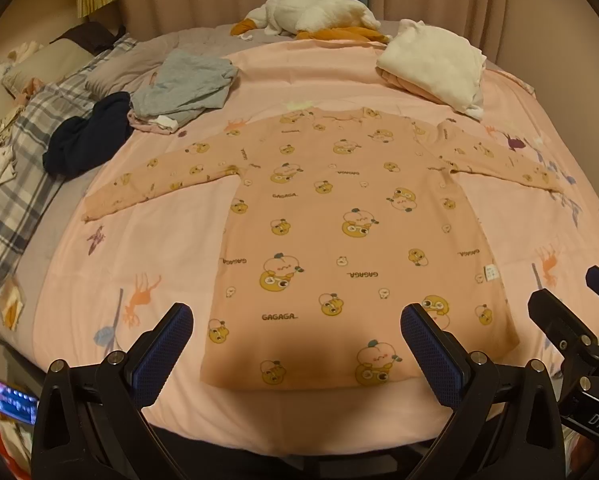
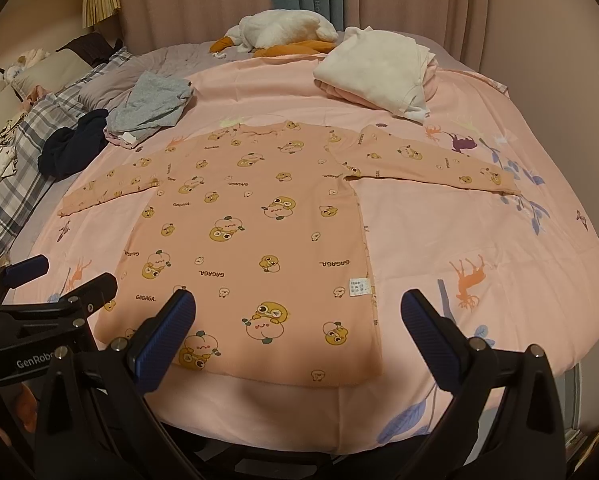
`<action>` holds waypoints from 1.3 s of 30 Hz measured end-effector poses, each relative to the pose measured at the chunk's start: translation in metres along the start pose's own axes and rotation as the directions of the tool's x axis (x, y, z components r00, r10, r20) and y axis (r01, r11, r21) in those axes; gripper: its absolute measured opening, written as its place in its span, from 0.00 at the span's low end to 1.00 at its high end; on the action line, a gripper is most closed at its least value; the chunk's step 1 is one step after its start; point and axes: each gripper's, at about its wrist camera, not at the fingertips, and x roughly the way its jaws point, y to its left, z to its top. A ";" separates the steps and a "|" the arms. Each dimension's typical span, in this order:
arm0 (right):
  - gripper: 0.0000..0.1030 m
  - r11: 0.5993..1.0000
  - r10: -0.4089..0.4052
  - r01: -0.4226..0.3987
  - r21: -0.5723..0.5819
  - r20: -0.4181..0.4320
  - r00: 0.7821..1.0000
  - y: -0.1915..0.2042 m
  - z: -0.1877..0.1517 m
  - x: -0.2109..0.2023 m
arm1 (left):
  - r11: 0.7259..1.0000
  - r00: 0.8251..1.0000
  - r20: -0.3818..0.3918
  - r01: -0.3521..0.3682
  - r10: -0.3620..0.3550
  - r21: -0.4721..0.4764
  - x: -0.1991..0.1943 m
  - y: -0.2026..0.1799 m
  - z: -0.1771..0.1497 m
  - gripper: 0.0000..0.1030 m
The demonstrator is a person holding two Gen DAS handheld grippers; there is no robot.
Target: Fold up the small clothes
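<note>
A small pink long-sleeved shirt printed with yellow cartoon characters lies flat on the pink bed sheet, both sleeves spread sideways, hem toward me. It also shows in the right wrist view, with a white label near its right side seam. My left gripper is open and empty, hovering above the hem. My right gripper is open and empty, over the shirt's lower right part. The right gripper shows at the left view's right edge, and the left gripper at the right view's left edge.
A grey garment and a dark navy garment lie at the back left. A folded white and pink pile sits at the back right. A white plush goose lies at the far edge. A plaid blanket covers the left side.
</note>
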 end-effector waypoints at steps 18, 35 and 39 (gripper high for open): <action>1.00 1.000 0.027 -0.027 0.002 -0.006 1.000 -0.003 0.000 0.003 | 1.000 1.000 -0.009 -0.026 0.026 0.006 0.002 -0.001 -0.002 1.00; 1.00 1.000 0.030 -0.030 -0.001 -0.006 1.000 -0.002 -0.001 0.002 | 1.000 1.000 -0.015 -0.021 0.022 0.013 0.002 -0.005 -0.001 1.00; 1.00 1.000 0.028 -0.028 -0.006 -0.002 1.000 -0.001 -0.001 0.000 | 1.000 1.000 -0.015 -0.020 0.020 0.012 0.002 -0.004 -0.002 1.00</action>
